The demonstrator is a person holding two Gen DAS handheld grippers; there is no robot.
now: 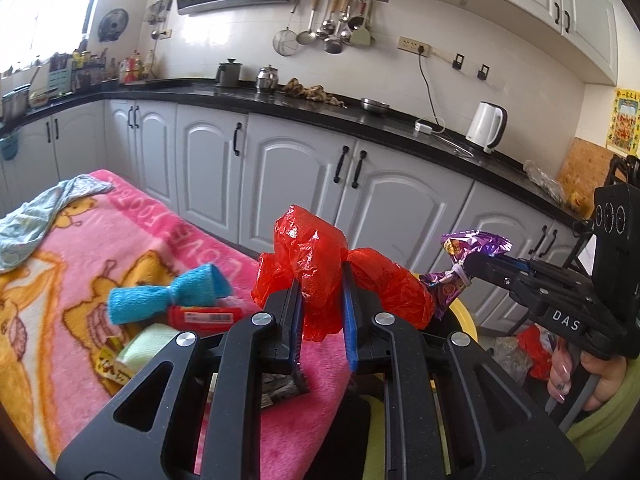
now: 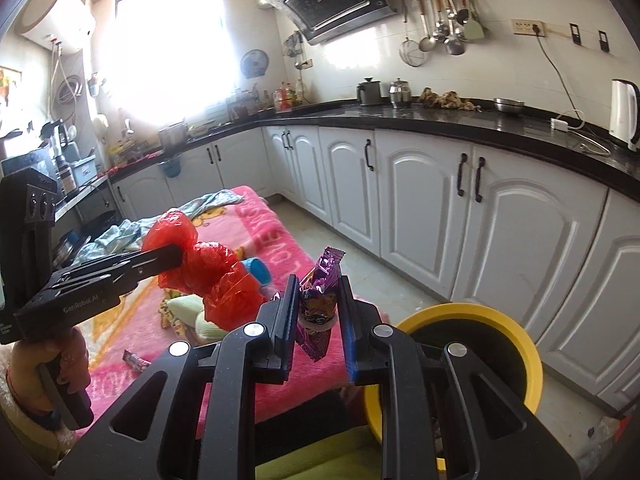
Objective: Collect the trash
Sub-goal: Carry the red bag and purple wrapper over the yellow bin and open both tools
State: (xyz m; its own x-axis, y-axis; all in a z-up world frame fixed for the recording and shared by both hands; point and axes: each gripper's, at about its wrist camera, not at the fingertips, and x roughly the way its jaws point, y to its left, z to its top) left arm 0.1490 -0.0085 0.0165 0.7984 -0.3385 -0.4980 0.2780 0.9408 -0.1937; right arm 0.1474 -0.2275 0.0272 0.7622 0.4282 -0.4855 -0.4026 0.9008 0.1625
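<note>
With the left gripper clamped on a crumpled red plastic bag and the right gripper pinching a purple snack wrapper, both loads hang beside the yellow-rimmed bin (carrying stage, apparently), so next comes positioning over its mouth and releasing.
</note>
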